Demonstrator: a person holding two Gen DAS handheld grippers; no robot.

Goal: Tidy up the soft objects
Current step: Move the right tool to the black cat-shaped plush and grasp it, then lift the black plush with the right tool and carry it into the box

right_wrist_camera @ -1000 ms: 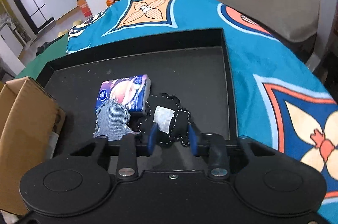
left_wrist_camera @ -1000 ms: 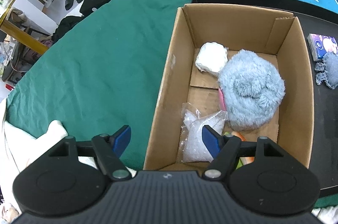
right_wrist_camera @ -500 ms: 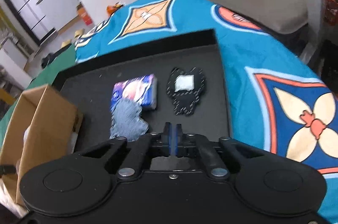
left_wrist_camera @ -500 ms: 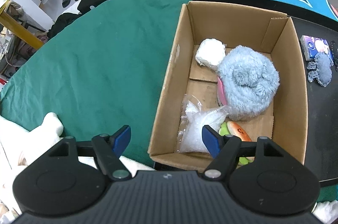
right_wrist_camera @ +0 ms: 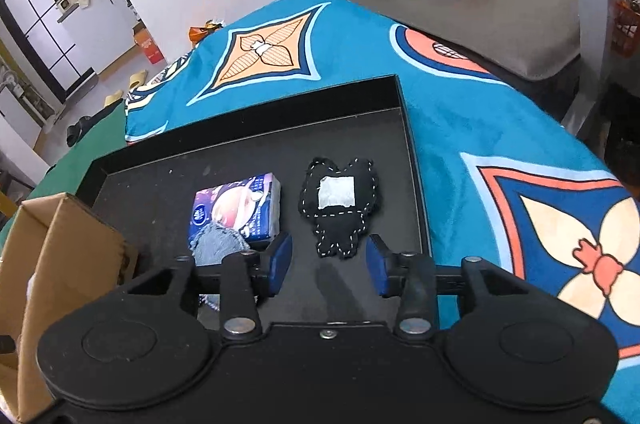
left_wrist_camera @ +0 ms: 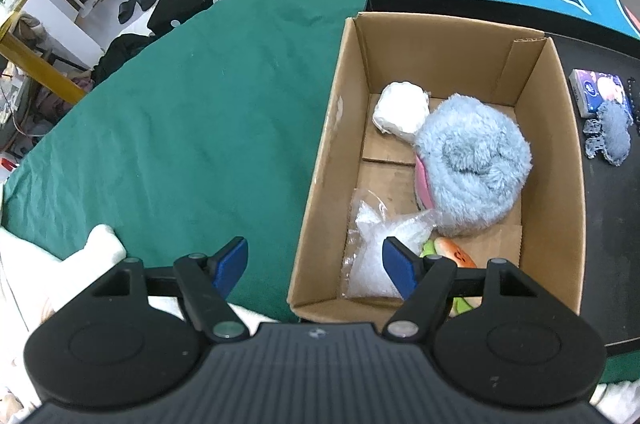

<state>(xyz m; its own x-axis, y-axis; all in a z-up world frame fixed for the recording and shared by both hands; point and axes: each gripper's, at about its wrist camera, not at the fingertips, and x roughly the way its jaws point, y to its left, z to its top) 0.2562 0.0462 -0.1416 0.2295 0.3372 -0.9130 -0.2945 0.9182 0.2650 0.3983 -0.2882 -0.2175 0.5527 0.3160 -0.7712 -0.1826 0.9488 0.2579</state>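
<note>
- Left wrist view: the left claw (left_wrist_camera: 315, 262) hangs with its blue pads spread wide and nothing between them, straddling the near left wall of the cardboard box (left_wrist_camera: 320, 159), which is the landmark here.
- Only this view looks into the box. A fluffy grey-blue plush (left_wrist_camera: 474, 169) fills the right half; a white soft bundle (left_wrist_camera: 401, 112) lies just beyond it toward the far wall; a clear plastic bag (left_wrist_camera: 376, 252) lies in the near left corner; an orange-and-green soft toy (left_wrist_camera: 454, 254) peeks out at the near wall, partly hidden by the claw.
- Left of the box spreads a green cloth (left_wrist_camera: 192, 119); right of it, on the black tray (left_wrist_camera: 608, 207), sit a tissue pack (left_wrist_camera: 598, 93) and a grey denim soft piece (left_wrist_camera: 614, 135) touching its near edge.
- Right wrist view: the right claw (right_wrist_camera: 329, 266) hovers over the tray, its pads opening, with only bare tray floor between them.
- Only this view shows the black stitched felt toy (right_wrist_camera: 340, 203), lying flat right of the tissue pack and well right of the box's corner at the left edge. Its long axis runs away from the camera, the narrow end nearest the claw, the wider lobed end toward the tray's far wall; a pale patch faces up.
- The denim piece overlaps the tissue pack's near corner, just beside the left pad.
- A blue patterned cloth (right_wrist_camera: 480, 127) covers the surface beyond and right of the tray.
</note>
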